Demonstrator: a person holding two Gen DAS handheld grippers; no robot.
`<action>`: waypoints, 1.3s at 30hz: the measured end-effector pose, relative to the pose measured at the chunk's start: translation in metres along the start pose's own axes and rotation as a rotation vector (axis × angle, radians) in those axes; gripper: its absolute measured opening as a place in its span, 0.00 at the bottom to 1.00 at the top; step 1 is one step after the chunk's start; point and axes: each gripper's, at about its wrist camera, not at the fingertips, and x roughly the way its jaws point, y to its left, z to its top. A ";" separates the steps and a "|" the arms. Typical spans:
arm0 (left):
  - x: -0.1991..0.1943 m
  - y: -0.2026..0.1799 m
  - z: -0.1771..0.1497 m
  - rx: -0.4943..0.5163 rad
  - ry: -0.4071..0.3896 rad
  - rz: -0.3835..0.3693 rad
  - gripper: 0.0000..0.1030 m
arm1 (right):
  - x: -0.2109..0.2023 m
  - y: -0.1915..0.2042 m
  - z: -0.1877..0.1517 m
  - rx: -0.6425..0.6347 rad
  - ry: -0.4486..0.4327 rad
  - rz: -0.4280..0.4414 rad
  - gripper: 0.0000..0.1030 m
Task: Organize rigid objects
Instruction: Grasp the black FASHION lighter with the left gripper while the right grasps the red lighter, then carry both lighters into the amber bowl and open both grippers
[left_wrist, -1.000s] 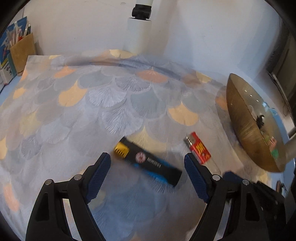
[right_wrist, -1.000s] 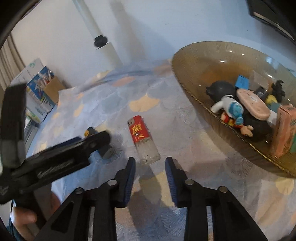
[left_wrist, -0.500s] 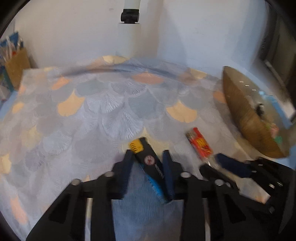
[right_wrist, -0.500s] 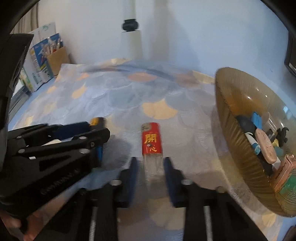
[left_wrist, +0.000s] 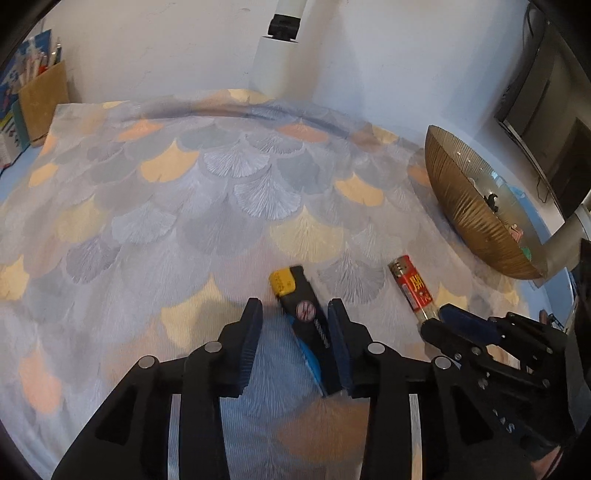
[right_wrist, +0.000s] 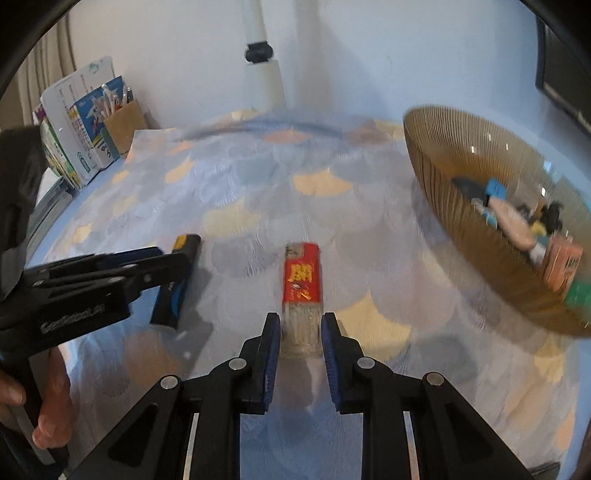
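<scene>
Left wrist view, nearest first: the left gripper (left_wrist: 294, 309) is seen pointing steeply down at the cloth-covered desk (left_wrist: 184, 221), with the black bar with a yellow end (left_wrist: 308, 319) lying between its fingers. The jaws have just been opening; the bar is set against the right-hand finger, while a clear gap is left to the other finger, so the bar is judged not to be pinched. Its long axis runs roughly along the fingers, slightly skewed, with the yellow end pointing away from the hand.

Just to the right, the right gripper (right_wrist: 298, 321) is found clamped on the clear lower end of the red lighter (right_wrist: 301, 277). The lighter's long axis is lined up with the fingers, and its red body and metal head project forward beyond the tips. Whether it is lifted off the cloth cannot be told.

Farther off, to the right of both grippers, the amber ribbed bowl (right_wrist: 461, 221) is seen, already loaded with small things on its far side. The coming move is judged to turn on this: the bowl lies ahead and to the right, and the right hand is the nearer one, with nothing between the lighter and the rim. The lighter can therefore be carried up over the near rim, head first. The bar would have to be gripped again before it could be taken the longer way across.
</scene>
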 end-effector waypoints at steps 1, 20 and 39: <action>-0.002 -0.001 -0.003 0.001 -0.004 0.005 0.37 | -0.001 -0.002 0.000 0.006 -0.005 0.013 0.25; -0.020 -0.009 -0.015 -0.053 -0.133 -0.036 0.19 | -0.007 0.026 -0.011 -0.135 0.004 0.008 0.21; -0.093 -0.066 0.032 -0.038 -0.399 -0.033 0.20 | -0.115 -0.010 0.001 -0.153 -0.193 -0.119 0.21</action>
